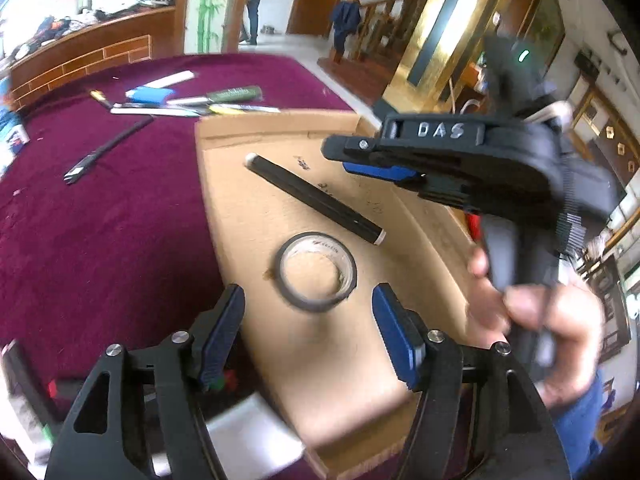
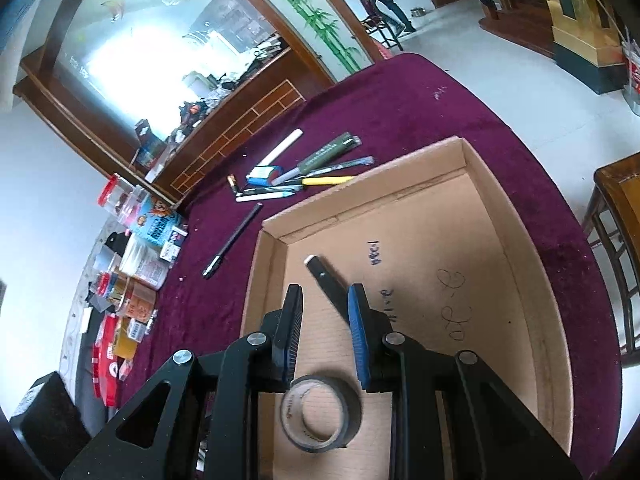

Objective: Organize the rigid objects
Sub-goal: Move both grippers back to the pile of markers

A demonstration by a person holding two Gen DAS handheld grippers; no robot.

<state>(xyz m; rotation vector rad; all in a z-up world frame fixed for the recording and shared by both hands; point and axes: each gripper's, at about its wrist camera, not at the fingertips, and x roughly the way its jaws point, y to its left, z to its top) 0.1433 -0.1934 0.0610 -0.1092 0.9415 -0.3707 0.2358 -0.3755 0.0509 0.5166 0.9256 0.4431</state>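
Tape [image 1: 316, 276] and black bar [image 1: 314, 199] lie in the box [image 1: 360, 360]. My left hand-held gripper [image 1: 308, 328] is wide open and empty, my right [image 2: 325, 336] nearly closed, empty. Next, that pen [image 2: 232, 240] on the surface: come low, straddle mid-barrel, squeeze gently.

Cardboard tray [image 2: 516, 216] sits on the table [image 2: 420, 100], toward its near edge; inside the tray, a tape roll [image 2: 320, 416] lies flat at the near end; a capped stick [image 1: 314, 199] lies diagonally just beyond the roll, apart from it. Outside the tray, on the table to its left, a single pen [image 2: 232, 240] lies alone; farther back, a cluster of pens and markers [image 2: 296, 176]. Jars and packets [image 2: 136, 248] crowd the far left, off the table.
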